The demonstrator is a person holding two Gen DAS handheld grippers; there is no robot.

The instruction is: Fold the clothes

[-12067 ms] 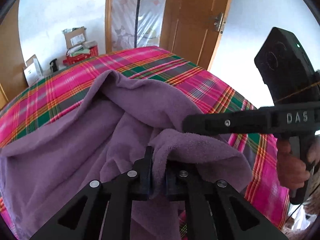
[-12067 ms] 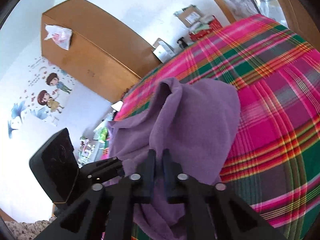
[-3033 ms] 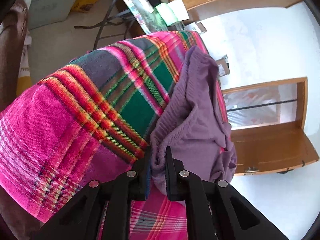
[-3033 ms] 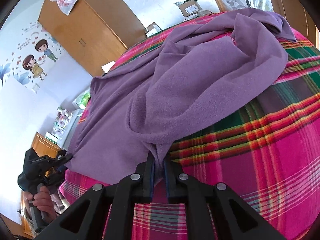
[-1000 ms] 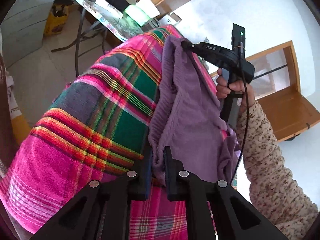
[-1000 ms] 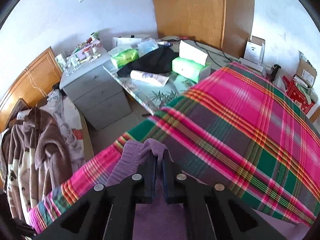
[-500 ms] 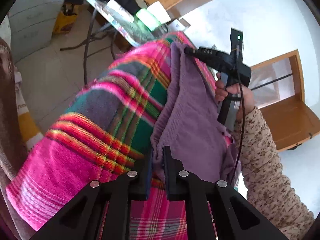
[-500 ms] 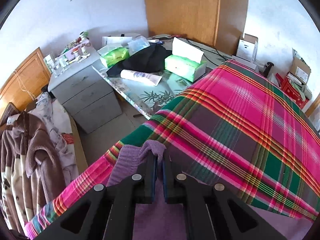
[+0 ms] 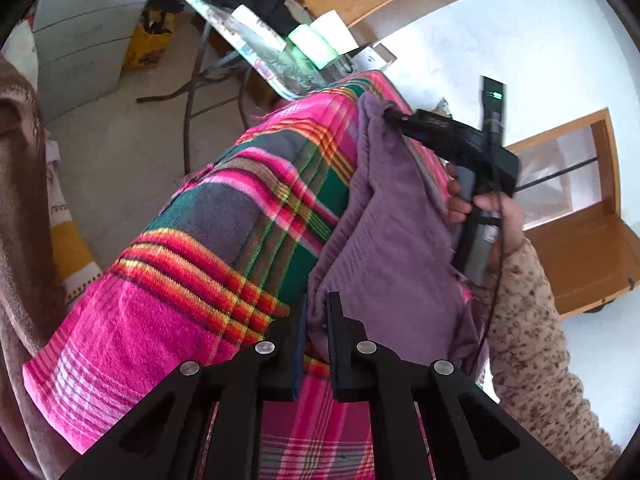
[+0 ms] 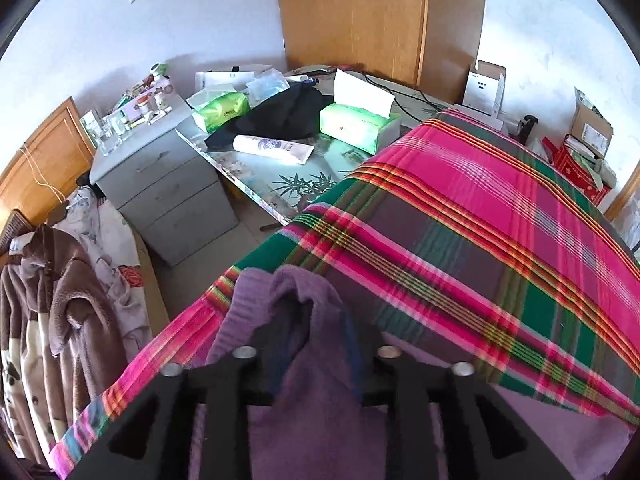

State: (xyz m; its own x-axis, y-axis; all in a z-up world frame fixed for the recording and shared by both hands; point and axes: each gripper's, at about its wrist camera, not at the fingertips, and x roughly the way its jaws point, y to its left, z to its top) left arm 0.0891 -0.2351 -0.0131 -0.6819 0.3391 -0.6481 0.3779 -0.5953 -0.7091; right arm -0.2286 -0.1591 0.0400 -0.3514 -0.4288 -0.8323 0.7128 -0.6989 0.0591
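A purple garment (image 9: 392, 216) lies in a long strip along the edge of a bed covered by a pink and green plaid blanket (image 9: 224, 216). My left gripper (image 9: 316, 320) is shut on the near end of the garment, low over the blanket. At the far end a hand holds my right gripper (image 9: 394, 116) against the cloth. In the right wrist view that gripper (image 10: 312, 344) has its jaws opening. A corner of the purple garment (image 10: 304, 292) is humped loosely between them, and the pads are not pressing on it. The blanket (image 10: 480, 208) stretches away to the right.
Beside the bed stands a glass-topped table (image 10: 304, 184) with tissue packs, a white tube and a black cloth. A grey drawer unit (image 10: 172, 188) stands left of it, and coats (image 10: 48, 300) hang at the far left. A wooden wardrobe (image 10: 380, 20) and boxes (image 10: 484, 84) line the wall.
The right gripper's jaws were shut on the garment's corner and have now parted, leaving the cloth loose between them. The left gripper keeps its grip and has barely moved.
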